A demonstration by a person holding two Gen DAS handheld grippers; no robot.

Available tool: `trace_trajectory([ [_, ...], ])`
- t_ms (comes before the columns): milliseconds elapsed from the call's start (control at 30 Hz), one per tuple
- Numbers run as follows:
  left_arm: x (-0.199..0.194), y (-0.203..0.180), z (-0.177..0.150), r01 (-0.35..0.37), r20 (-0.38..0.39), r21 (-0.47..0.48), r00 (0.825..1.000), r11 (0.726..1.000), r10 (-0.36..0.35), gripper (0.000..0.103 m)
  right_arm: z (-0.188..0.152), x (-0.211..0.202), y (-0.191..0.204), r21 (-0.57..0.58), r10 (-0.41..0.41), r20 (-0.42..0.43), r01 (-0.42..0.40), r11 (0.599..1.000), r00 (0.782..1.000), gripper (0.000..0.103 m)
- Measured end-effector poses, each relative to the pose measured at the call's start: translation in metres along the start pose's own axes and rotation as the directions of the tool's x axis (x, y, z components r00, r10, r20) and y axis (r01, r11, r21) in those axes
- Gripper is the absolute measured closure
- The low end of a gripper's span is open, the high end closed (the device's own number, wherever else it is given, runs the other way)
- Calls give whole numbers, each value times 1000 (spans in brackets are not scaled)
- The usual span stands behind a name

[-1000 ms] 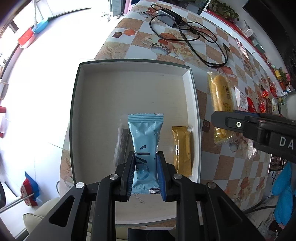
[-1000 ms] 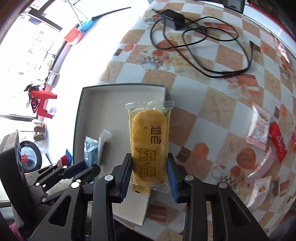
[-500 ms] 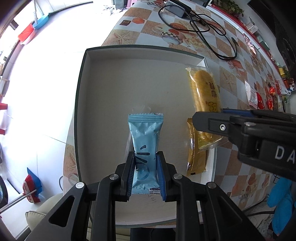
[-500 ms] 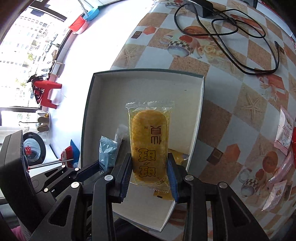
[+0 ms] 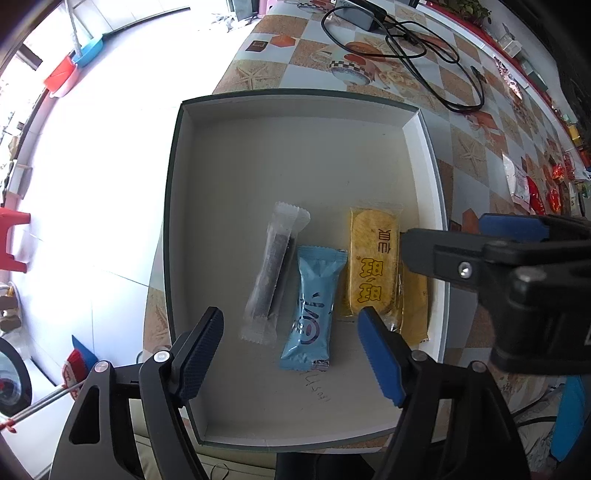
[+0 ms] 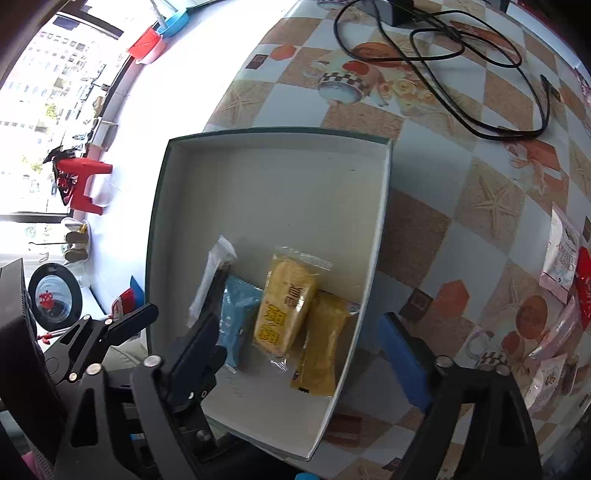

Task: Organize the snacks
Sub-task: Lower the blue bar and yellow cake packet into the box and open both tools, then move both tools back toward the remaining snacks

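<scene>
A shallow white box [image 5: 424, 155] with a dark rim sits at the table's edge. In it lie a clear packet with a dark stick [image 5: 275, 273], a blue packet [image 5: 314, 310], a yellow cracker packet [image 5: 373, 266] and a golden packet [image 5: 415, 302] partly under the yellow one. My left gripper [image 5: 290, 354] hovers over the blue packet. Its jaws are opening and neither pad touches the packet. My right gripper [image 6: 299, 354] is above the yellow cracker packet [image 6: 286, 306], jaws opening, pads off it. The box rim [image 6: 380, 221] runs between its fingers.
A black charger and cable [image 5: 399, 33] lie on the patterned tablecloth beyond the box. Several loose snack packets [image 6: 561, 258] are at the table's right side. The table edge drops to a white floor on the left, where a red stool [image 6: 81, 181] stands.
Both grippers have opened and let go. The blue packet and the yellow cracker packet now lie in the box, the yellow one resting on the golden packet.
</scene>
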State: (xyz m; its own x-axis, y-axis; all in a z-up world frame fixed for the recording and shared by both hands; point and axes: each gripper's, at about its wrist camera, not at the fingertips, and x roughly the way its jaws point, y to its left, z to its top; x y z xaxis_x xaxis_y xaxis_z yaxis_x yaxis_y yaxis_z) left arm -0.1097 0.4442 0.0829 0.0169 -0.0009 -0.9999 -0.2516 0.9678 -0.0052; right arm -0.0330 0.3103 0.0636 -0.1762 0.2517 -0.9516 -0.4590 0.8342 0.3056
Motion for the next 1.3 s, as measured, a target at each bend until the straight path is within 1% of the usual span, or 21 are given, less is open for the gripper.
trace_trajectory([
  [33, 0, -2, 1, 0, -4, 3, 1000, 1000, 0, 25, 0, -1, -6, 16, -17, 8, 17, 1000, 1000, 3],
  [133, -1, -9, 3, -1, -6, 21, 1000, 1000, 1, 24, -3, -6, -27, 57, -57, 25, 55, 997, 998, 2],
  [300, -3, -33, 8, 2, -6, 68, 1000, 998, -2, 24, -16, -13, -71, 140, -79, 21, 75, 987, 997, 2],
  [467, -5, -59, 13, 6, -3, 133, 1000, 991, -5, 24, -33, -23, -122, 248, -102, 33, 91, 964, 994, 2],
  [567, -8, -84, 17, 10, -2, 175, 1000, 984, -10, 24, -44, -31, -154, 307, -120, 43, 101, 946, 992, 2],
  [700, -8, -109, 19, 17, -5, 224, 1000, 974, -16, 24, -62, -42, -195, 391, -130, 50, 101, 915, 990, 2],
  [867, -2, -146, 24, 20, -12, 280, 1000, 960, -17, 24, -87, -53, -239, 469, -152, 54, 109, 876, 987, 2],
  [1133, 10, -186, 24, 23, -41, 343, 999, 939, -10, 24, -132, -58, -302, 569, -166, 29, 120, 813, 986, 2],
  [1300, 25, -217, 27, 29, -67, 375, 998, 926, -4, 24, -167, -60, -346, 633, -197, 11, 146, 761, 980, 2],
])
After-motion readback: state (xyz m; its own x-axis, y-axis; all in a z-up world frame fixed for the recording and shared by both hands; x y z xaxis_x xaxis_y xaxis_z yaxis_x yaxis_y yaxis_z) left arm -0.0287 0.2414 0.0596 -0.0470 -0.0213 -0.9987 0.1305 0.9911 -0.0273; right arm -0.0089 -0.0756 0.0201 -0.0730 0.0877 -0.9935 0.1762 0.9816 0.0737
